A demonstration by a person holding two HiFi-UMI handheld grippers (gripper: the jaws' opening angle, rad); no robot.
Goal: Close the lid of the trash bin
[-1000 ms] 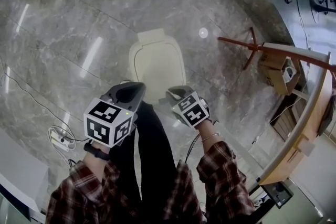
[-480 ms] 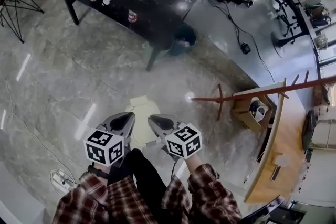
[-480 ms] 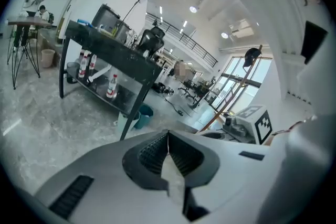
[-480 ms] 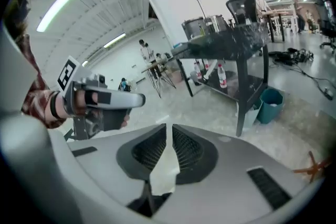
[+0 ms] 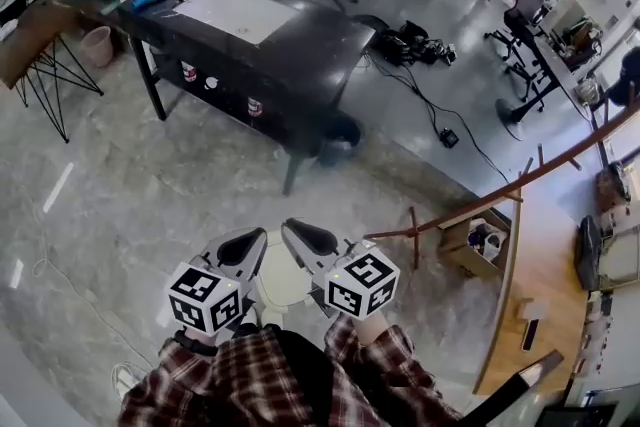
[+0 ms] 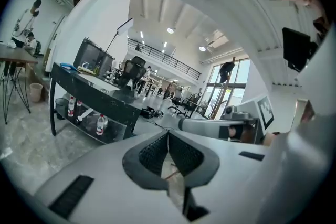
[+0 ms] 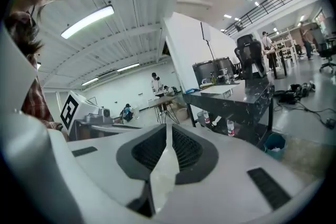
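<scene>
Head view shows the trash bin just below the left gripper and right gripper, both shut and empty; lid looks down, so a light flat press should confirm seating.

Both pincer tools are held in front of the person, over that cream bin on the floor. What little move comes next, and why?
Probably dip the right gripper toward the cream plastic trash bin to press its lid flat. Both it and the left gripper are shut, empty and held above the bin, hiding most of the lid.
</scene>
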